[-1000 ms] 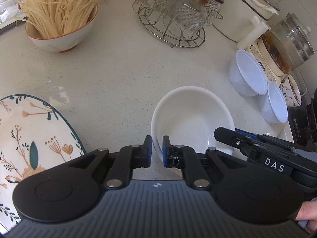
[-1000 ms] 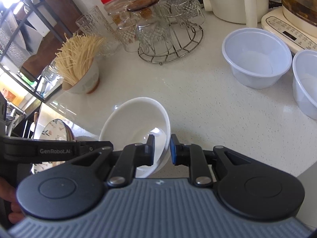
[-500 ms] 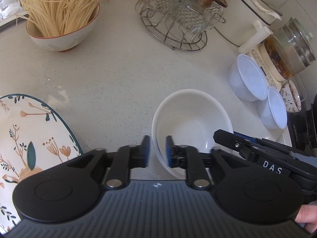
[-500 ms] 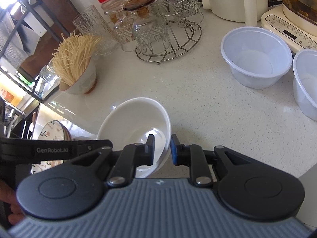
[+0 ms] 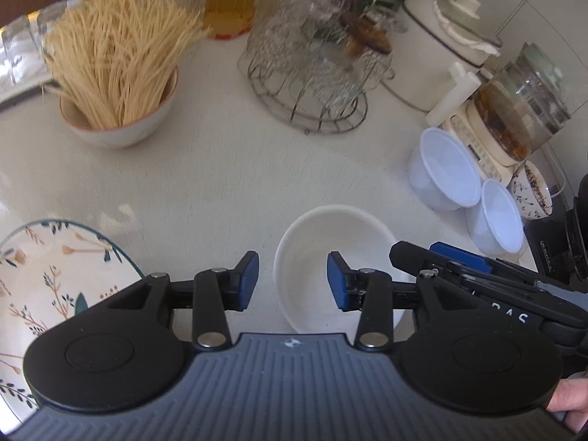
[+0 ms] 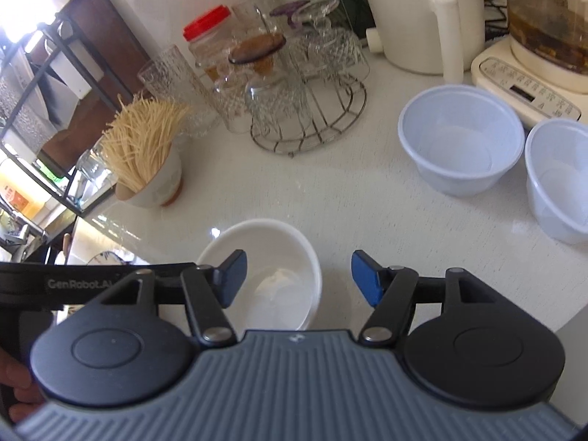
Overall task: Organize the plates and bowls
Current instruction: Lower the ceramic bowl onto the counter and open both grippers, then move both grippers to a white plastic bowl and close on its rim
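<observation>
A pale speckled kitchen counter (image 5: 228, 169) fills both views. At lower centre of the frame sits the white bowl (image 5: 312, 257), upright on the counter. The left gripper (image 5: 293, 280) has its jaws opening, straddling the bowl's left rim without the pads pressing it. The right gripper (image 6: 298, 277) is opening too, jaws astride the bowl's right rim, clear of it. A floral plate (image 5: 40, 275) lies at lower left, and two plastic bowls (image 6: 461, 139) stand at right.

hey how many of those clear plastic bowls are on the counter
2. One plastic bowl sits in front of the cooker's control panel; the second plastic bowl stands just right of it, partly cut off. More may be hidden.
</observation>
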`<control>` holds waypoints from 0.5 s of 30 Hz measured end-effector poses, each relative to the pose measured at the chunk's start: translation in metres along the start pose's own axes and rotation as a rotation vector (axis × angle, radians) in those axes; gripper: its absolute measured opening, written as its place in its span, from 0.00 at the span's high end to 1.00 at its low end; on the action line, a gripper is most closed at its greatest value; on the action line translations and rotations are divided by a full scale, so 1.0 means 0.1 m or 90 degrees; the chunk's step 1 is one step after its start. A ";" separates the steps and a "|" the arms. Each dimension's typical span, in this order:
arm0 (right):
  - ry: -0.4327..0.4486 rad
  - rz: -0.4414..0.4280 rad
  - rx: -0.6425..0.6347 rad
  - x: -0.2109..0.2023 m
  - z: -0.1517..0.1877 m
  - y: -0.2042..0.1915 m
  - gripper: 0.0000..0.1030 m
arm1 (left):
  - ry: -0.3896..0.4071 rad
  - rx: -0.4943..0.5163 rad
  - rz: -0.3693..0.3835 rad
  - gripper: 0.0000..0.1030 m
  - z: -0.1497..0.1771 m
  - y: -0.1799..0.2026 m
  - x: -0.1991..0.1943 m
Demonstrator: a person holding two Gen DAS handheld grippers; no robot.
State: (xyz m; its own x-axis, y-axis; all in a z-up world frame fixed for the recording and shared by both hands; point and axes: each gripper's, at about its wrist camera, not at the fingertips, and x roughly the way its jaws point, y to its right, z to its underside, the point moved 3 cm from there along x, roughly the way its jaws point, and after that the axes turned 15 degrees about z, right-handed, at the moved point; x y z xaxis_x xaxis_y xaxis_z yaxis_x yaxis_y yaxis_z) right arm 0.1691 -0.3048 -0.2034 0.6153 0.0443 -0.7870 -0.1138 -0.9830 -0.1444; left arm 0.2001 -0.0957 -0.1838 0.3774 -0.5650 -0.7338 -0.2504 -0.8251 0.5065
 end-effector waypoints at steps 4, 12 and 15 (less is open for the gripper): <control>0.016 0.000 -0.001 -0.09 -0.03 0.01 0.36 | 0.020 0.025 0.002 0.55 -0.06 0.12 -0.12; 0.056 0.013 0.005 -0.33 -0.12 0.07 0.36 | 0.070 0.073 0.016 0.55 -0.19 0.45 -0.39; 0.071 0.018 0.018 -0.41 -0.17 0.12 0.36 | 0.080 0.089 0.023 0.55 -0.21 0.57 -0.43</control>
State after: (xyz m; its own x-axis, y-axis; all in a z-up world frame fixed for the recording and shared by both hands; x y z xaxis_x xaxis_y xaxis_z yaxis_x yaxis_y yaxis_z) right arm 0.1560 -0.3219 -0.1627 0.6944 -0.0044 -0.7195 -0.1531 -0.9780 -0.1417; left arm 0.1881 -0.1179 -0.1137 0.4719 -0.5966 -0.6491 -0.3845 -0.8018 0.4574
